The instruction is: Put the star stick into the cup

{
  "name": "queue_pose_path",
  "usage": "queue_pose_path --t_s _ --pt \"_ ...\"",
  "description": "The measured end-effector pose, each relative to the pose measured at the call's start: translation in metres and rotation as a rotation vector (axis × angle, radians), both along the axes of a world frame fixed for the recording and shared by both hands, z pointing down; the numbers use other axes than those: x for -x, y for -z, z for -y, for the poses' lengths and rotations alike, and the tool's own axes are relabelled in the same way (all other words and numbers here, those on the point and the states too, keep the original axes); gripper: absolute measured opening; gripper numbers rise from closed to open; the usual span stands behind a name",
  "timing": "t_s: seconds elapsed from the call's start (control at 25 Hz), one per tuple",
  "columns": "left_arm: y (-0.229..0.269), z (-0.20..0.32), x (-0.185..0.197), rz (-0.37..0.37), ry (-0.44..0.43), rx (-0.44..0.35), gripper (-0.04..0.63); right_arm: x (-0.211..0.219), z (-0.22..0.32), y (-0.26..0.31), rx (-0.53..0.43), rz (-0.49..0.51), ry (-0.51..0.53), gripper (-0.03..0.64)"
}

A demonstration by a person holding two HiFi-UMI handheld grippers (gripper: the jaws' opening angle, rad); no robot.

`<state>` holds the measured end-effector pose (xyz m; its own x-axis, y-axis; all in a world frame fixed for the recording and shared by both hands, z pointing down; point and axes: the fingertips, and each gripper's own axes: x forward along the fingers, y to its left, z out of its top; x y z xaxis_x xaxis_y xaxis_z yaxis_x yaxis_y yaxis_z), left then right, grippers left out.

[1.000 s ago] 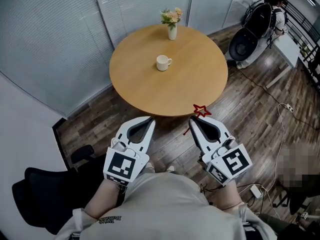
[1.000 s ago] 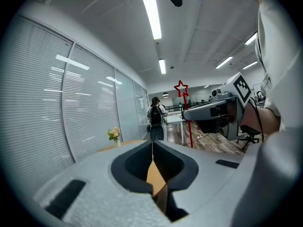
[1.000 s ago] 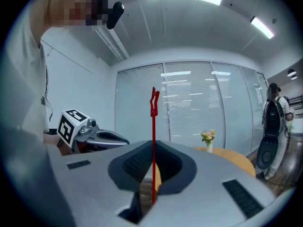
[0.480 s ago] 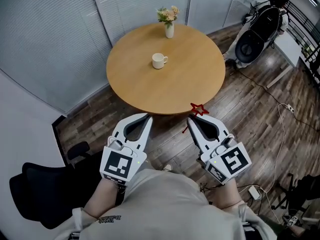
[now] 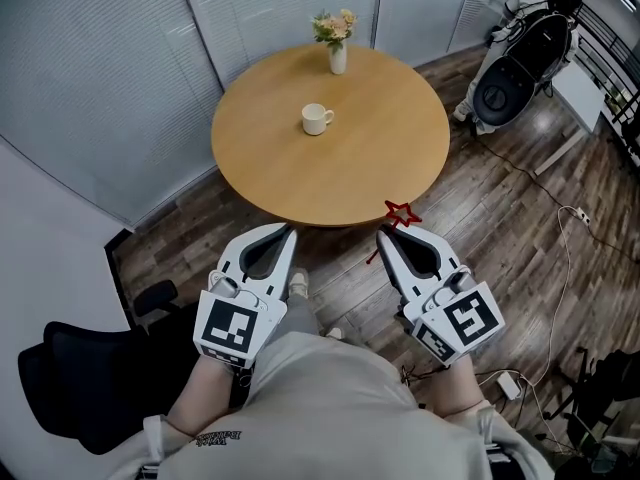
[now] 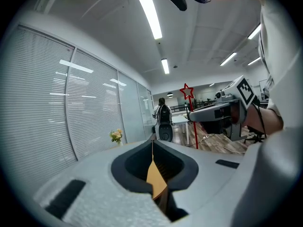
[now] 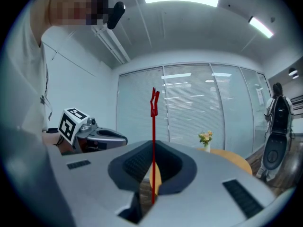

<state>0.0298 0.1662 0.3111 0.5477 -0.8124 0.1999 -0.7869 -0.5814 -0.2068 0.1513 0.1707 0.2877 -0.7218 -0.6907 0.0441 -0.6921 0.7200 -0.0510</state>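
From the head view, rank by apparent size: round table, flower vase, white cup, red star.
1. Round table
2. Flower vase
3. White cup and the star of the star stick look alike; it is nearer the camera, so unranked.

The person's leg (image 5: 304,310) has swung forward. Its shoe (image 5: 298,284) now shows just beside the left claw (image 5: 286,230), where a second ago only shoe tips showed close to the body. The left claw has drifted a little to the left, widening the gap to the right claw (image 5: 384,234). The star stick (image 5: 402,213) has edged slightly up in the head view. The desk (image 5: 300,183) and cup (image 5: 317,118) sit a touch further left there.
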Motion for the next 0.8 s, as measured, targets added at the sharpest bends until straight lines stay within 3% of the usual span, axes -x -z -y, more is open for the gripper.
queue_pose_path --t_s 0.36,0.8 --pt "-0.004 0.010 -0.001 0.002 -0.010 -0.010 0.023 0.004 0.010 -0.001 -0.015 -0.011 0.009 0.034" --pt "-0.012 0.088 0.039 -0.020 -0.018 0.025 0.023 0.046 0.088 0.002 -0.024 -0.019 -0.008 0.034"
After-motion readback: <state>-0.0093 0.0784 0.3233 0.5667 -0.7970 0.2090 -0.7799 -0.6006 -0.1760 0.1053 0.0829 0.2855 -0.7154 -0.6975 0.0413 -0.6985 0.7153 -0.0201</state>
